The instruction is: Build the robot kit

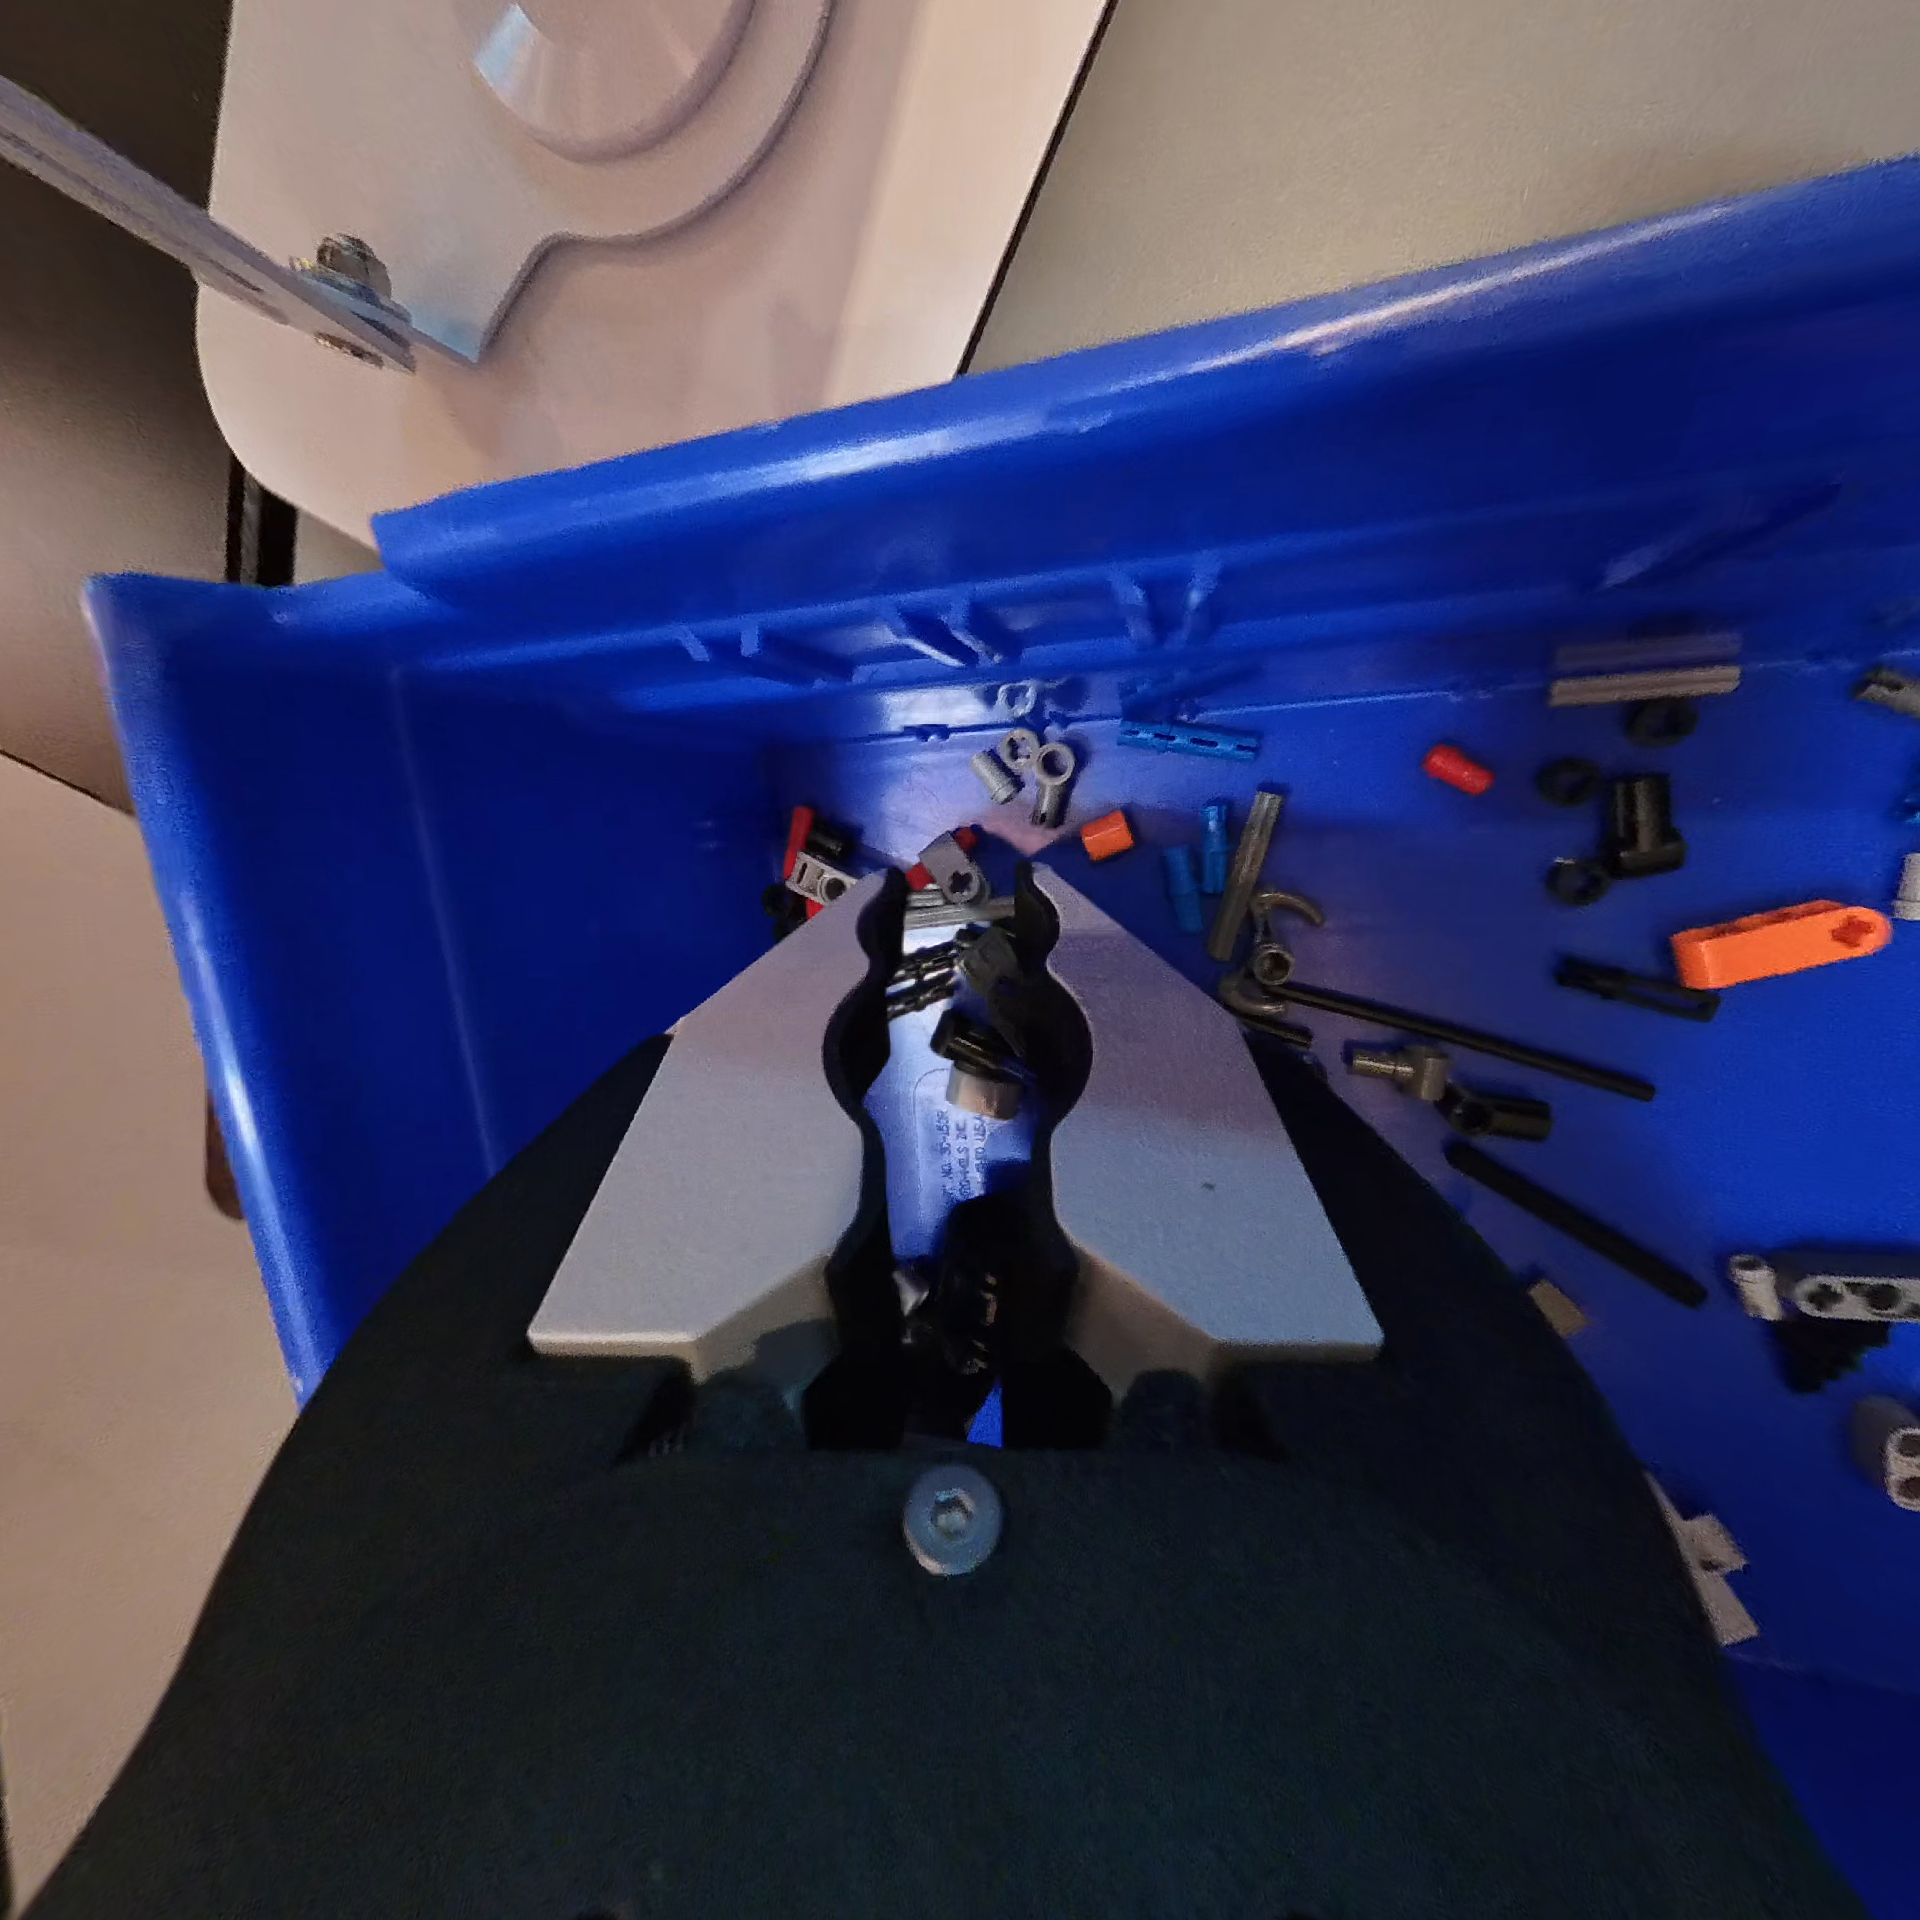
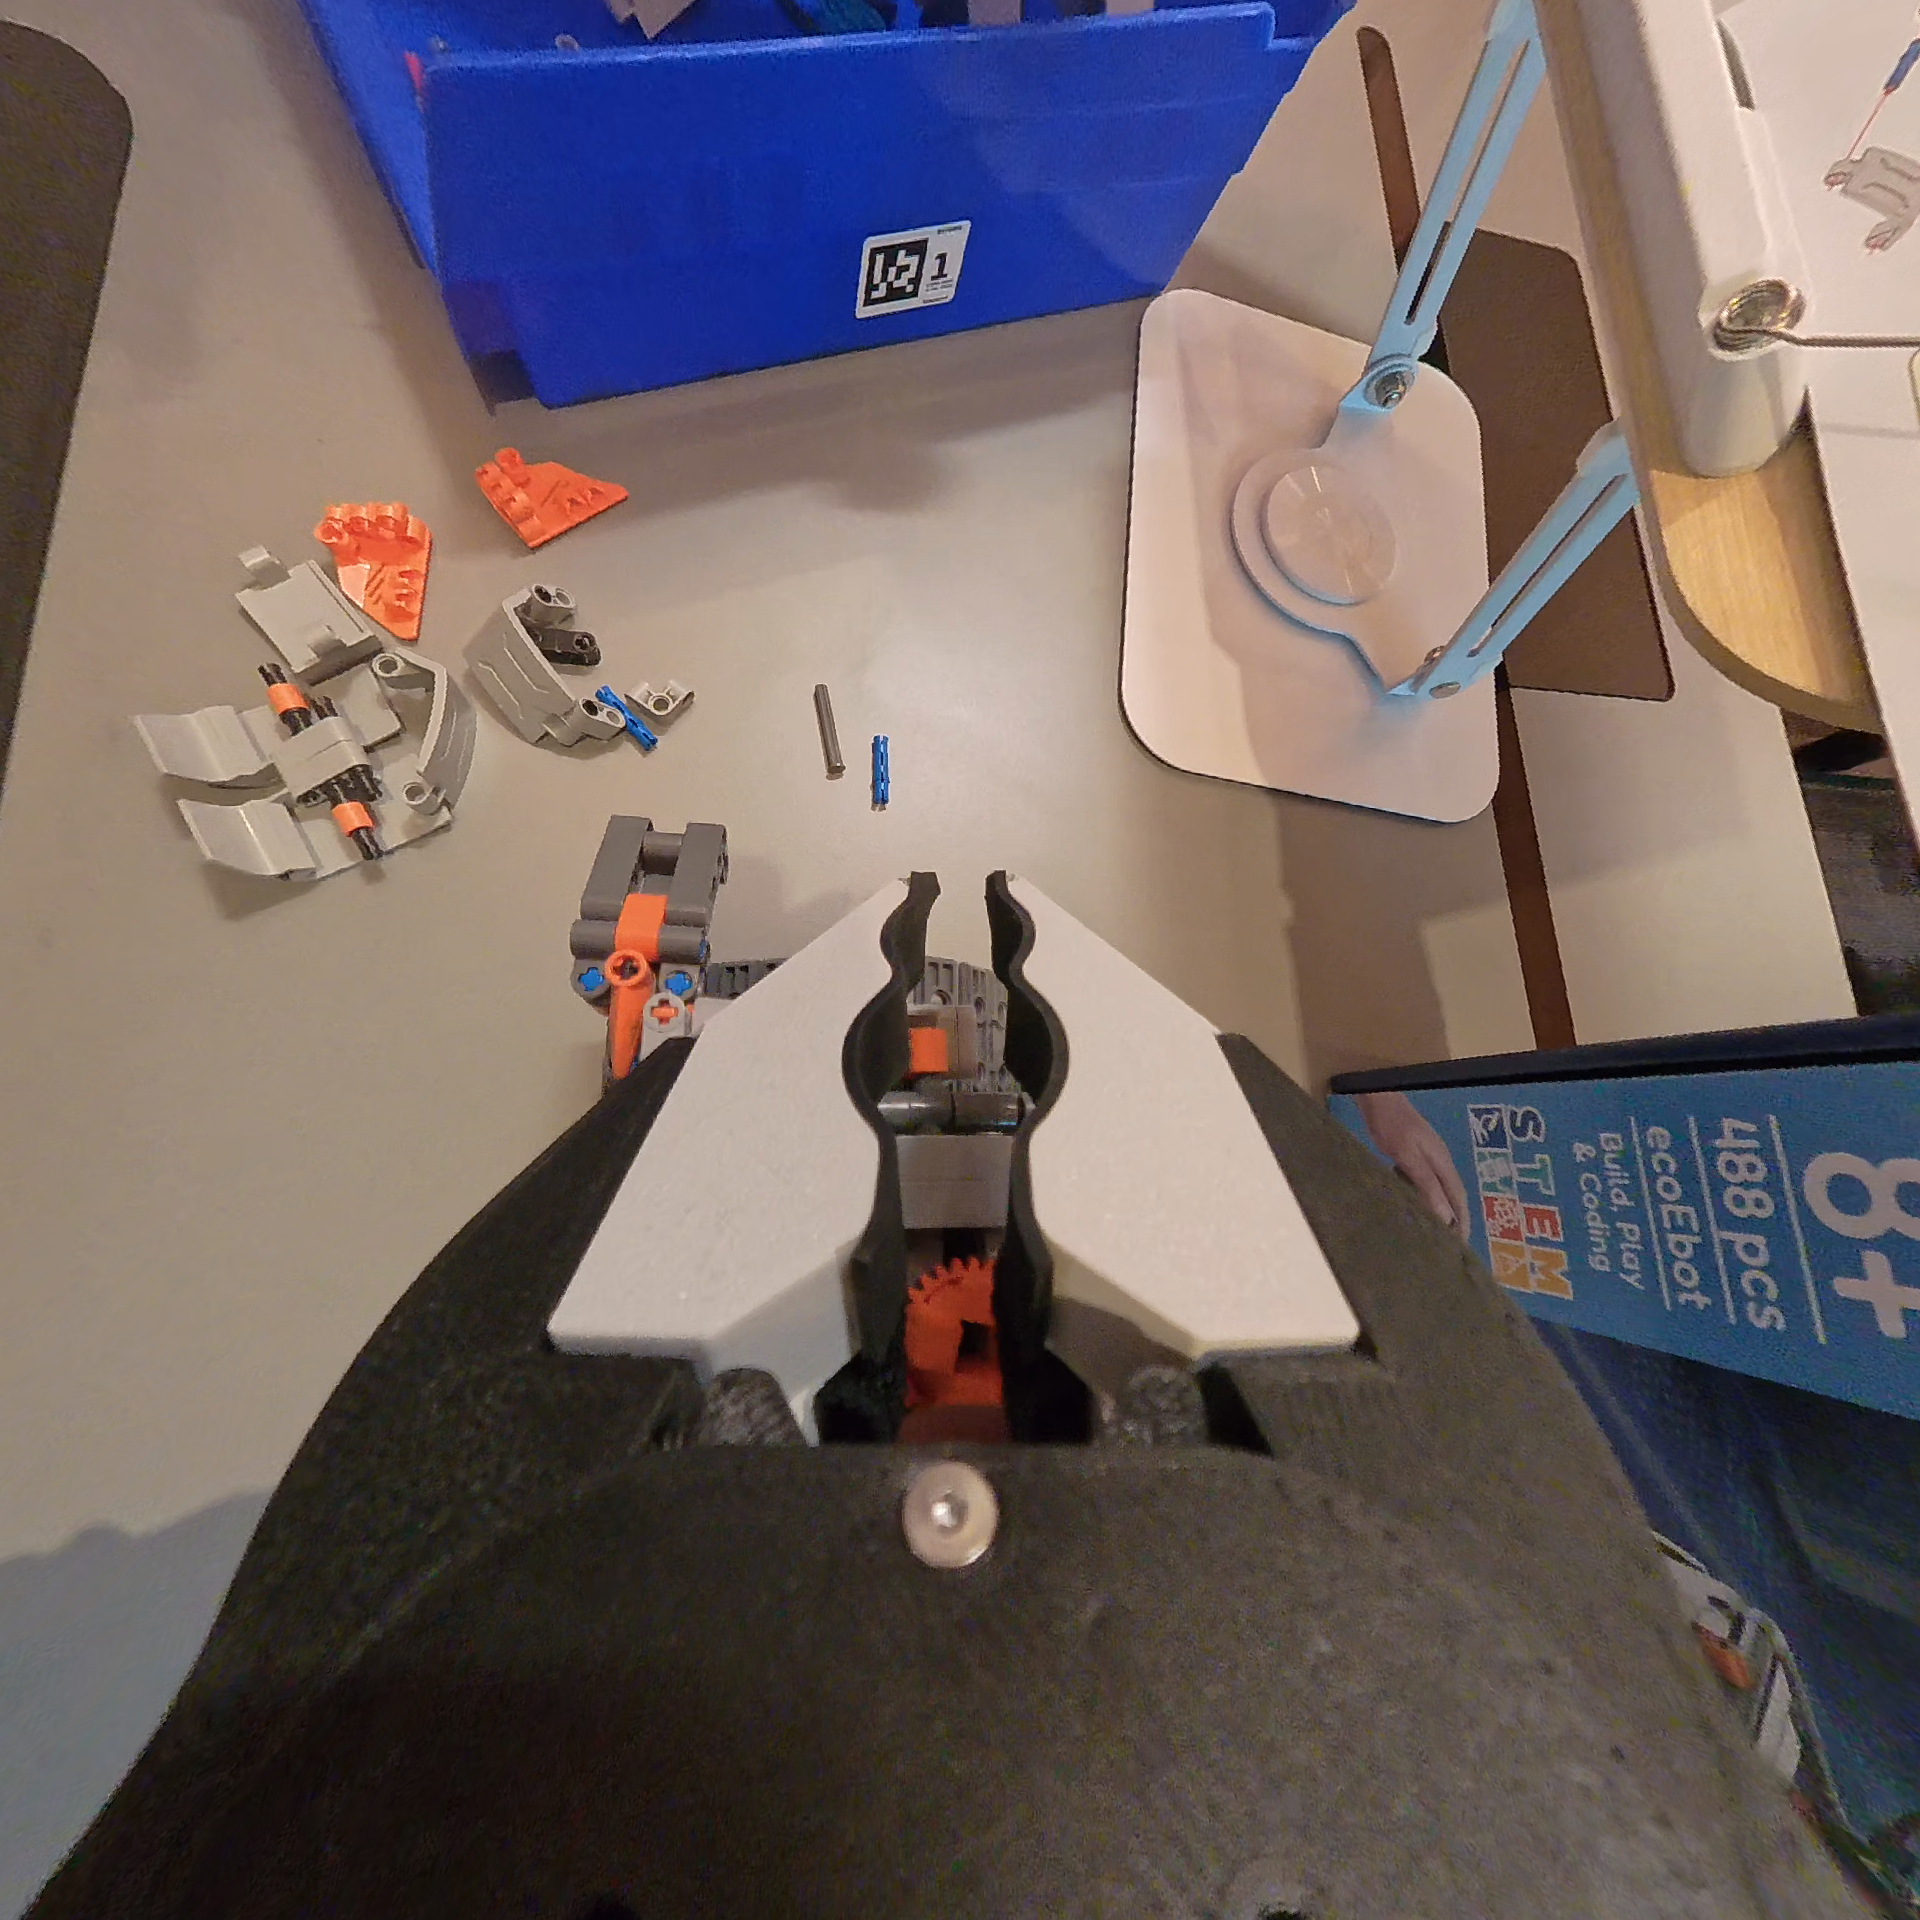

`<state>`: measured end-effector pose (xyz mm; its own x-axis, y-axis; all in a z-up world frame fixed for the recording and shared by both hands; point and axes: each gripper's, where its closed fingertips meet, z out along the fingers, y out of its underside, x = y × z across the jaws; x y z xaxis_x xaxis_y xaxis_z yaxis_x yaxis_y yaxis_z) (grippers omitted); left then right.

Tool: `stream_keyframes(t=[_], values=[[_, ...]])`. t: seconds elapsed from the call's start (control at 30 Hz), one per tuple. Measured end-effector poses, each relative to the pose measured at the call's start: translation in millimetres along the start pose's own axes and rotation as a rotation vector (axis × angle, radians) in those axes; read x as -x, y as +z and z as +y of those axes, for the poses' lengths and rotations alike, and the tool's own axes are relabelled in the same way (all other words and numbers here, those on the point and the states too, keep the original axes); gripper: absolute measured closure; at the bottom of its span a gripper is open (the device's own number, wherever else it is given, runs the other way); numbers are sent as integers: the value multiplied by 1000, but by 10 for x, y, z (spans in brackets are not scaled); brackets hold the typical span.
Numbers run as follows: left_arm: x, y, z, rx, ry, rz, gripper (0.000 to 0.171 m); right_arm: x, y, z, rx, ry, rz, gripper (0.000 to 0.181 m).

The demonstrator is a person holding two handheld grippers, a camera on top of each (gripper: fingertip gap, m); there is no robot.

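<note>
The blue bin [image 1: 1351, 499] holds scattered small building pieces; the left gripper [image 1: 956, 883] reaches into its corner, jaws narrow over a grey connector [image 1: 956, 873]. On the table [image 2: 935, 582], the right gripper [image 2: 961, 883] clamps a grey-and-orange brick assembly [image 2: 644, 925]

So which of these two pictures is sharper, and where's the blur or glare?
Right wrist view is sharper: loose parts on the table look crisp. Left wrist view is softer, the blue bin streaked with glare, its rim curved by the wide lens.
</note>
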<state>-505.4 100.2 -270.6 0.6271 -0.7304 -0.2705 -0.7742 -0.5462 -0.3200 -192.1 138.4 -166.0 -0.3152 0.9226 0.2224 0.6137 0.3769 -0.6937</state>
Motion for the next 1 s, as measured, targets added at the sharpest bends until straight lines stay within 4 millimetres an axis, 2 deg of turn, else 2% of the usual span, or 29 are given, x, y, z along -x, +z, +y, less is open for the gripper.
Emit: stream_keyframes(t=[0.1, 0.33, 0.5, 0.57, 0.87, 1.0], values=[[34, 61, 34, 40, -15, -20, 159, 9, 1, -10, 0, -4, -1, 172], [78, 55, 29, 52, 5, -51, 171, -13, -31, -8, -6, 0, 7, 172], [139, 39, -127, -21, 39, -97, 156, -2, -26, -17, -4, -4, 5, 172], [103, 78, -108, 7, 63, -79, 154, -3, -24, -14, -4, -3, 5, 172], [133, 143, -125, 12, 51, -50, 160, -8, -23, -7, -4, -1, 4, 172], [7, 97, -90, 18, 75, 11, 161, -14, -47, -15, -8, -1, 9, 172]])
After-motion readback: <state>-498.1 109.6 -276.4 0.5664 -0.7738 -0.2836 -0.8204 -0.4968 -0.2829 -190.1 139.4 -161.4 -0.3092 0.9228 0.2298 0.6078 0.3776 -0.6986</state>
